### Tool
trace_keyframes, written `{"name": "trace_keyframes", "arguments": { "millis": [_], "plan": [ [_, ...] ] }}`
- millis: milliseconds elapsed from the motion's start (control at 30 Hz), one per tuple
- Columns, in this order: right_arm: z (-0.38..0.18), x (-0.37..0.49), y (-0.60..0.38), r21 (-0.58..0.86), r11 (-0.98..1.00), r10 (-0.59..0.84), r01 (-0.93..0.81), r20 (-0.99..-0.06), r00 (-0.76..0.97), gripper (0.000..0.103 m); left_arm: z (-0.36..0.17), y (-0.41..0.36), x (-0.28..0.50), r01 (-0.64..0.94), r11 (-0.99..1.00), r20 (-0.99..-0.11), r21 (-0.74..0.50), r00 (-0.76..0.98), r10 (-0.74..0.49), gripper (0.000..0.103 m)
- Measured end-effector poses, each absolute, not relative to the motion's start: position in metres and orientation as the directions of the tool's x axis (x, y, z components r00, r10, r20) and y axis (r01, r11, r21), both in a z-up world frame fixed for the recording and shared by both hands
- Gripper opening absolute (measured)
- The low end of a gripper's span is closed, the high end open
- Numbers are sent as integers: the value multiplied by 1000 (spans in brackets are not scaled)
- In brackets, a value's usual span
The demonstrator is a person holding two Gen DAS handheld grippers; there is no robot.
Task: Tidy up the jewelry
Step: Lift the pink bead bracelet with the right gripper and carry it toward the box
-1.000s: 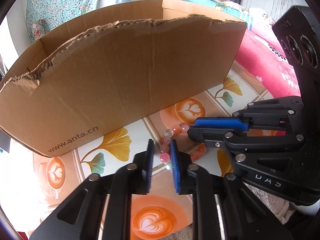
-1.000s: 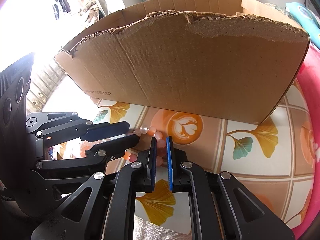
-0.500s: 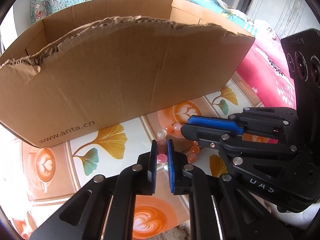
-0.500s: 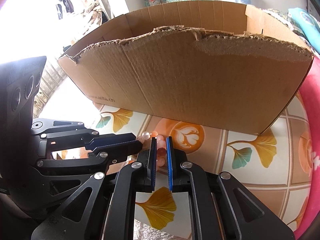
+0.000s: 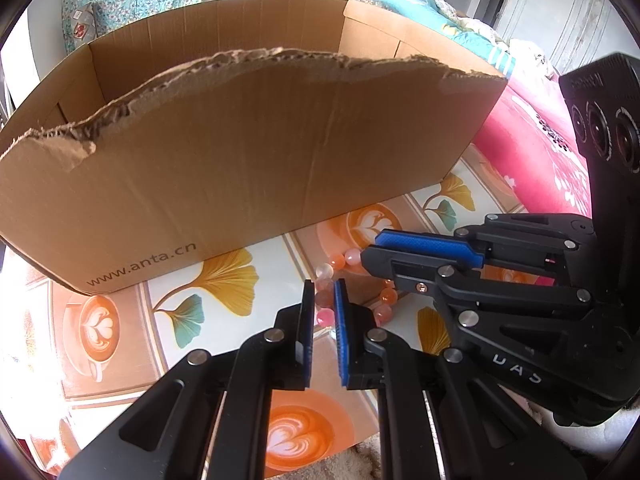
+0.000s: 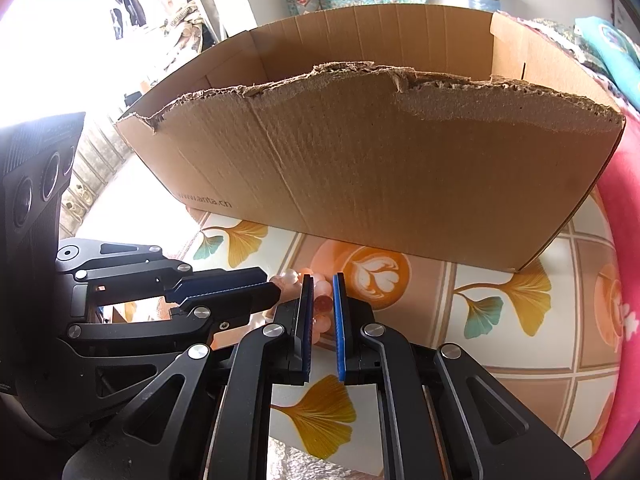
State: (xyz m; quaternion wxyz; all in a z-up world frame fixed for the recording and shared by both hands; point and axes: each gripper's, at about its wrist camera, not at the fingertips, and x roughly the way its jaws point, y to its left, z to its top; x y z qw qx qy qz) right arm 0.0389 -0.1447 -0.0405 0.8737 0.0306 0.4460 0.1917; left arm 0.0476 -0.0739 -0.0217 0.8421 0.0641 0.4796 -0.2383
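A bracelet of pink and orange beads (image 5: pixel 325 270) hangs between both grippers above the patterned tablecloth. My left gripper (image 5: pixel 323 294) is shut on its left side; beads show between the blue pads. My right gripper (image 6: pixel 321 290) is shut on its other side, with beads (image 6: pixel 322 304) between its pads. The right gripper also shows in the left wrist view (image 5: pixel 400 256), close to the right of the left one. A large cardboard box (image 5: pixel 240 152) with a torn front wall stands just behind; it also shows in the right wrist view (image 6: pixel 380 160).
The tablecloth (image 5: pixel 224 280) has ginkgo leaves and latte cups. A red floral blanket (image 5: pixel 536 152) lies to the right. The box's inside is hidden by its front wall. The left gripper's body (image 6: pixel 120 300) fills the lower left of the right wrist view.
The left gripper closed on the bracelet. Both grippers have risen with it, so the box now looks lower and more of its back wall shows.
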Motion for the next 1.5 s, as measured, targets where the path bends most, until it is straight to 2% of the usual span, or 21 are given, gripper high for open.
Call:
{"name": "trace_keyframes", "arguments": {
  "millis": [1500],
  "plan": [
    [-15, 18, -152, 220, 924, 368, -312, -736, 569, 8, -4, -73, 31, 471, 878, -815, -86, 474, -334, 9]
  ]
}}
